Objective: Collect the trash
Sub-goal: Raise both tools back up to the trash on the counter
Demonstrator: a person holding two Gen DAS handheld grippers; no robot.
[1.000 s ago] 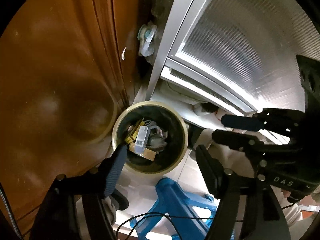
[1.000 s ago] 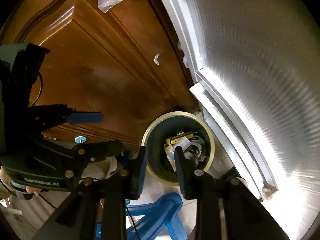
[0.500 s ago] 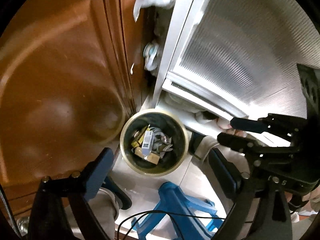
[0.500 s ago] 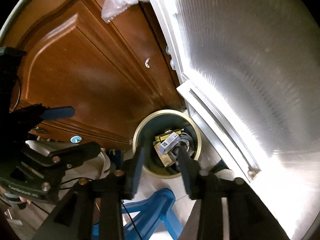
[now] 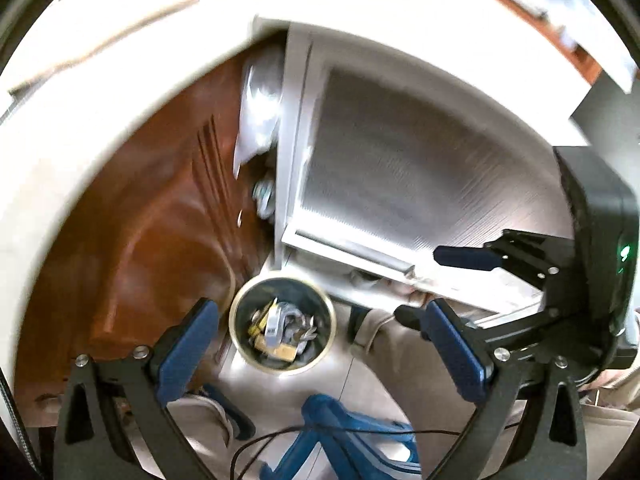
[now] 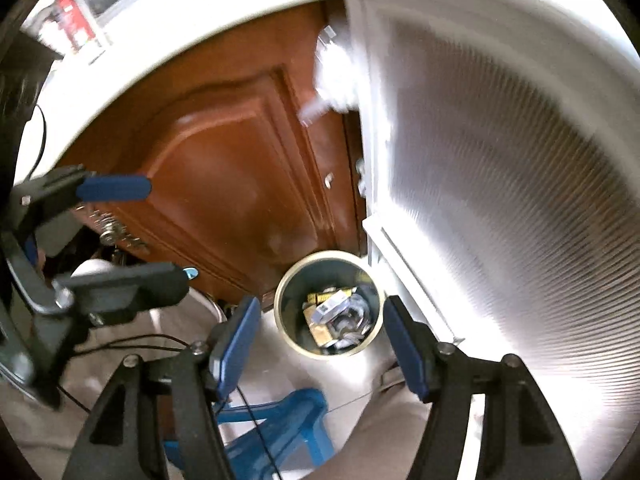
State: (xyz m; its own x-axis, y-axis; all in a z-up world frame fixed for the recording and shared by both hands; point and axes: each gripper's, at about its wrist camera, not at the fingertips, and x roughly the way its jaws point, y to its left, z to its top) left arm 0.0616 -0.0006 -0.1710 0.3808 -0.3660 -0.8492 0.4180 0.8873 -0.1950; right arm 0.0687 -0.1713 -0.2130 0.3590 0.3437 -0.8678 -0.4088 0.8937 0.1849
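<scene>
A round dark trash bin (image 5: 282,324) (image 6: 327,303) stands on the floor below both grippers. Inside it lie several pieces of trash (image 5: 276,330) (image 6: 334,316): yellow and brown packets, a white labelled pack, crumpled silver wrappers. My left gripper (image 5: 320,344) hangs high above the bin, its jaws opening and wide, with nothing between the blue pads. My right gripper (image 6: 320,344) is also well above the bin, its jaws opening and empty. Each gripper shows in the other's view: the right one (image 5: 432,284) and the left one (image 6: 160,232).
A brown wooden cabinet door (image 5: 152,248) (image 6: 240,184) rises left of the bin and a ribbed metal panel (image 5: 400,184) (image 6: 500,184) right of it. A white countertop edge (image 5: 120,80) runs above. A blue plastic stool (image 5: 344,432) (image 6: 272,432) and a person's beige trousers lie below.
Both grippers rose away from the bin, which now looks smaller, and both opened wider. The white labelled pack, between the right gripper's fingers earlier, now lies in the bin. The countertop came into view.
</scene>
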